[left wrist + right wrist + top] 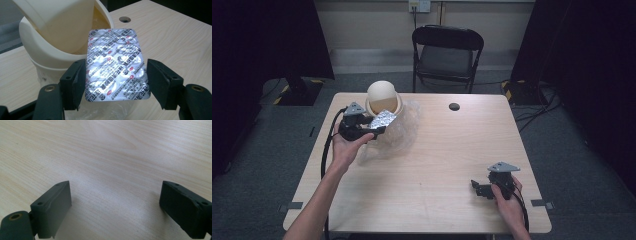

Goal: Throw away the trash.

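A silver foil blister pack [115, 65] with red and black print stands between the jaws of my left gripper [113, 85], which is shut on its two long edges. The pack's top end reaches the mouth of a cream swing-lid bin [50, 52], whose lid is tipped inward. From above, the left gripper [377, 131] holds the pack [384, 120] against the front of the bin [383, 97] at the table's back left. My right gripper [477, 187] rests open near the front right edge; its jaws [113, 207] stand wide apart over bare wood.
A crumpled clear plastic bag [402, 132] lies under and around the bin. The wooden table [447, 150] has a round cable hole [454, 106] at the back. A black folding chair [447, 52] stands behind the table.
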